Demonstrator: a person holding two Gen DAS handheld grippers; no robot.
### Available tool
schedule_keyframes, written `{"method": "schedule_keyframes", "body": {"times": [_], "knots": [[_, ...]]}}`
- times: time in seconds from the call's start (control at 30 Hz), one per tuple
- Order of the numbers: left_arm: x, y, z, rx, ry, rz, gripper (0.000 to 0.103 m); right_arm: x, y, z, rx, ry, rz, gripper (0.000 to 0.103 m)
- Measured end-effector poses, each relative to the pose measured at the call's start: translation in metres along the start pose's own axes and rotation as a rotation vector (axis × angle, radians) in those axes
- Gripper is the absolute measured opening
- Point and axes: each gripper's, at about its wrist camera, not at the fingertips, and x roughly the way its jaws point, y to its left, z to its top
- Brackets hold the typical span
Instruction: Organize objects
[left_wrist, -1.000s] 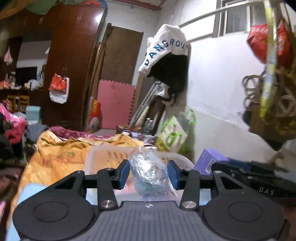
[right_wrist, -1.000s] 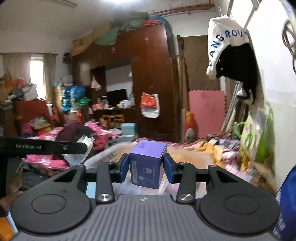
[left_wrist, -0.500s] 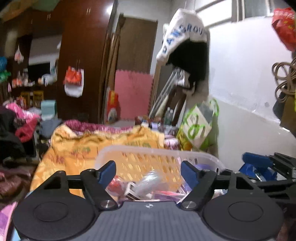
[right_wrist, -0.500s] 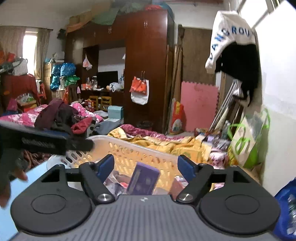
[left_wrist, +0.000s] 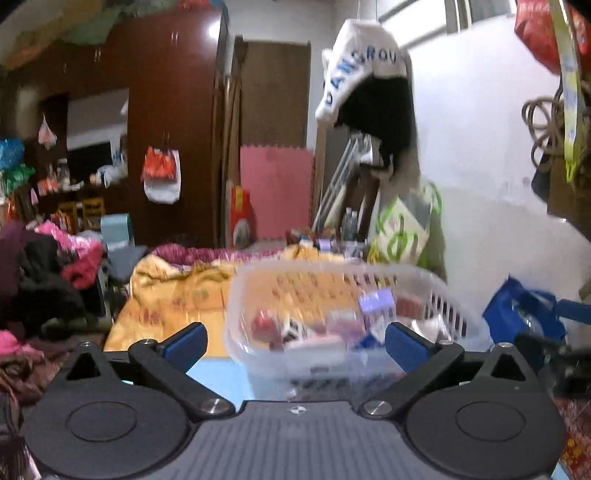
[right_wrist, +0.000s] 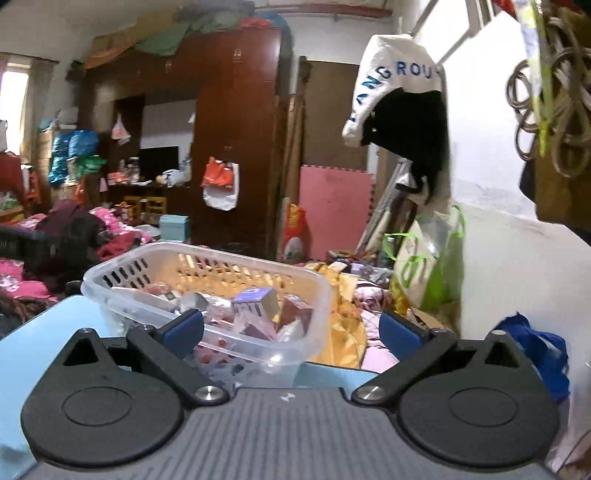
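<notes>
A clear plastic basket (left_wrist: 458, 317) stands on a light blue table (left_wrist: 218, 380) and holds several small boxes and packets. It also shows in the right wrist view (right_wrist: 110, 295). A purple box (right_wrist: 253, 304) lies inside it, also seen blurred in the left wrist view (left_wrist: 376, 301). My left gripper (left_wrist: 295, 343) is open and empty, just in front of the basket. My right gripper (right_wrist: 291, 332) is open and empty, in front of the basket's right end.
An orange blanket (left_wrist: 173, 295) lies behind the table. A blue bag (right_wrist: 535, 350) sits at the right by the white wall. A green and white bag (right_wrist: 428, 273) leans on the wall. Piled clothes (right_wrist: 55, 243) lie at the left.
Both grippers opened and let go: the left dropped a clear bag of blue stuff, the right dropped the purple box, both into the basket. Both grippers then drew back from it.
</notes>
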Motion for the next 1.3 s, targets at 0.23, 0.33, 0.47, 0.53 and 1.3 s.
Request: {"method": "schedule_keyframes", "body": {"times": [0.23, 0.33, 0.47, 0.53, 1.3], "knots": [[0.005, -0.008, -0.021, 0.0, 0.071, -0.048, 0.103, 0.016, -0.004, -0.002, 0.06, 0.095, 0.101, 0.103], [-0.001, -0.011, -0.024, -0.01, 0.075, -0.073, 0.103, 0.017, -0.002, -0.004, 0.046, 0.096, 0.109, 0.103], [-0.004, -0.023, -0.025, 0.015, 0.073, -0.064, 0.103, 0.015, 0.0, -0.005, 0.054, 0.091, 0.122, 0.103], [-0.005, -0.027, -0.026, 0.024, 0.072, -0.063, 0.103, 0.013, 0.0, -0.008, 0.06, 0.09, 0.123, 0.103], [-0.008, -0.041, -0.026, 0.074, 0.067, -0.036, 0.103, 0.01, -0.007, -0.015, 0.103, 0.084, 0.135, 0.103]]}}
